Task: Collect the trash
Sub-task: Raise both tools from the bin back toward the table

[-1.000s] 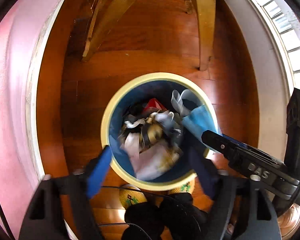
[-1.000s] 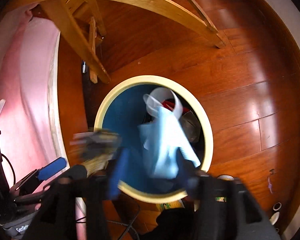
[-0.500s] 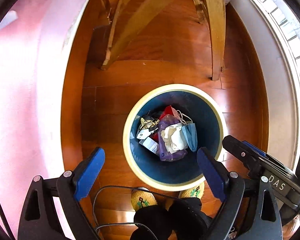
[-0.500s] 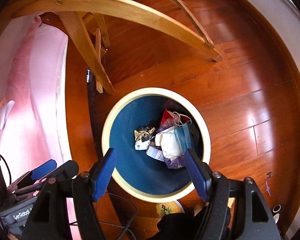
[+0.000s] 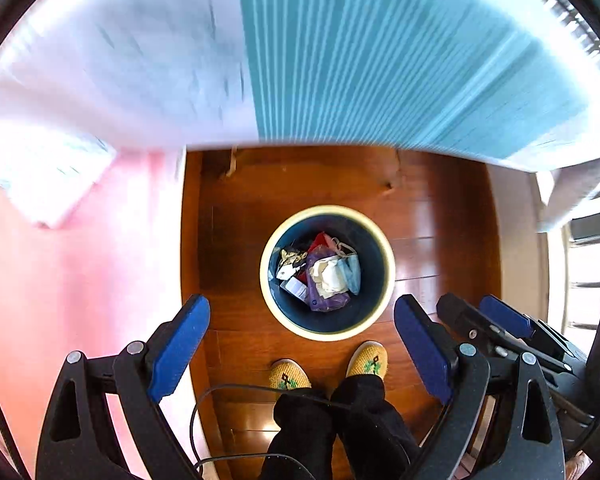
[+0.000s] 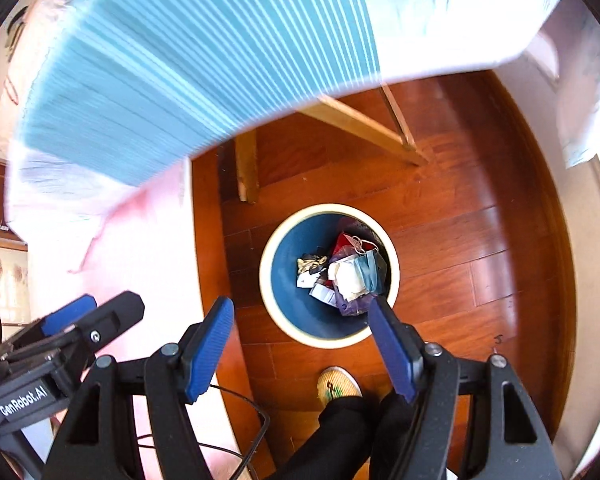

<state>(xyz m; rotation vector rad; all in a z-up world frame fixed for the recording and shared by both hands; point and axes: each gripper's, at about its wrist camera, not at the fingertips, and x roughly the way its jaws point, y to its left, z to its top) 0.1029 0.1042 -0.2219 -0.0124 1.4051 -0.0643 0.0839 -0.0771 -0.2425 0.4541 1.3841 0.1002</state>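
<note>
A round bin [image 5: 386, 276] [image 6: 284, 276] with a cream rim and dark blue inside stands on the wood floor far below both grippers. In it lies trash: a blue face mask [image 5: 354, 274] [image 6: 370, 270], crumpled white paper [image 5: 330, 276] [image 6: 350, 278], a purple bag [image 5: 326, 302] [image 6: 354, 306], a red wrapper [image 5: 320, 242] [image 6: 342, 244]. My left gripper [image 5: 302, 346] is open and empty, high above the bin's near side. My right gripper [image 6: 302, 340] is open and empty too, also high over the bin.
A table with a blue-striped and white cloth [image 5: 380, 52] [image 6: 180, 64] fills the top of both views, blurred. Wooden legs [image 6: 364, 124] stand beyond the bin. A pink cloth [image 5: 80, 280] hangs at left. The person's yellow slippers [image 5: 366, 360] [image 6: 338, 386] stand just before the bin.
Both grippers have risen well above the bin after the mask and the other trash dropped in; the bin looks smaller and the tabletop has come into view.
</note>
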